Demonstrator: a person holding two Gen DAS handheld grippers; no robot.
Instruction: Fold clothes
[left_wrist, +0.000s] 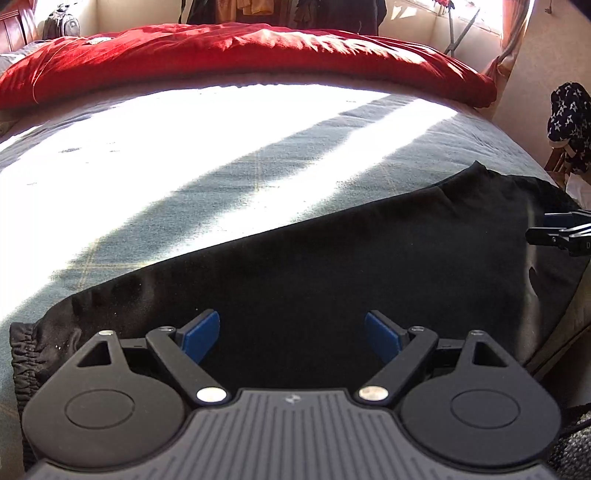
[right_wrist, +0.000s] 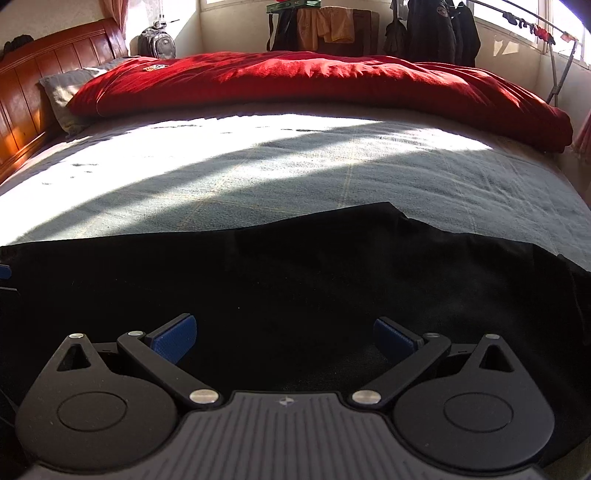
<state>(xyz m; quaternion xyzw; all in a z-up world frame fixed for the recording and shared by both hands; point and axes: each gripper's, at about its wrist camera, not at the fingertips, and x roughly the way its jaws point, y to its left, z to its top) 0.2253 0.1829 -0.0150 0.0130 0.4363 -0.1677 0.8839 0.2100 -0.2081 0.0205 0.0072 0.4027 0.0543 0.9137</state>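
A black garment (left_wrist: 314, 266) lies spread along the near edge of the bed, its elastic hem (left_wrist: 22, 354) bunched at the left. My left gripper (left_wrist: 291, 334) hovers over its near part, blue pads (left_wrist: 201, 332) wide apart and nothing between them: open. In the right wrist view the same black garment (right_wrist: 314, 273) fills the lower half. My right gripper (right_wrist: 284, 338) stands open above it, with empty space between its blue pads (right_wrist: 173, 338). The right gripper's black fingers (left_wrist: 561, 230) also poke in at the right edge of the left wrist view.
A grey bedspread (right_wrist: 295, 173) in bright sun stretches beyond the garment. A red quilt (right_wrist: 314, 81) lies across the far side, with a wooden headboard (right_wrist: 40, 81) at the left. Hanging clothes (right_wrist: 439, 29), a backpack (right_wrist: 157, 42) and a drying rack (right_wrist: 554, 62) stand behind. A star-patterned cloth (left_wrist: 569, 114) sits off the bed's right.
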